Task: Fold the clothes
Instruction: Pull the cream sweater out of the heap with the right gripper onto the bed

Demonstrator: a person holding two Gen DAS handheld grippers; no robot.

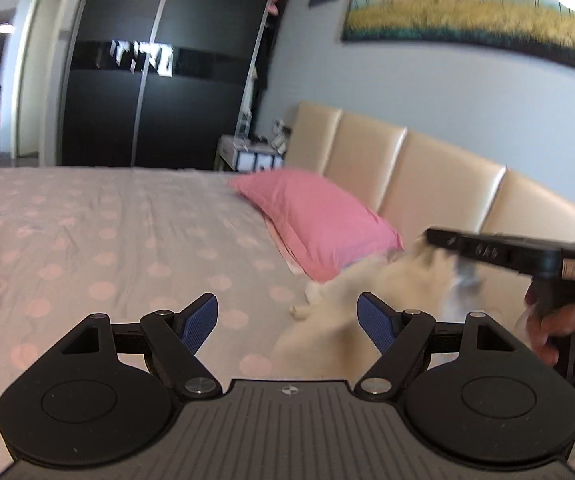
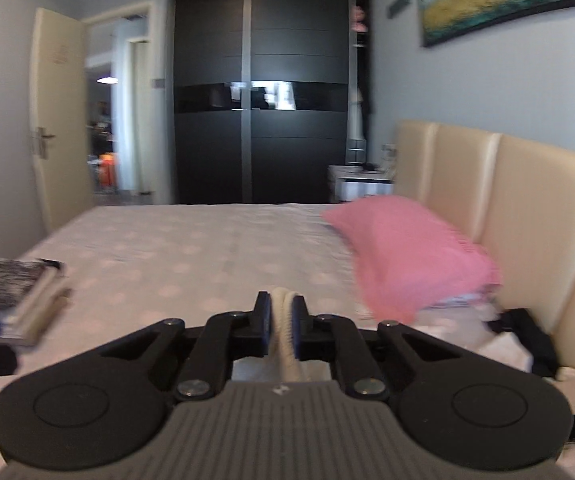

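**Cream garment pinched in the right claw, left claw free**

The cream garment [image 1: 371, 292] is soft, limp and light, judging by how it droops and blurs. It hangs from the right claw [image 2: 282, 320], whose jaws are clamped on a thick ribbed fold, and trails onto the dotted bed sheet [image 1: 127, 240] ahead and right of the left claw [image 1: 287, 322]. That claw's blue pads stand wide apart, holding nothing. An edge or corner would likely give the surest second grip. A pink pillow [image 1: 319, 220] lies just beyond; folded clothes [image 2: 15, 292] sit far left.
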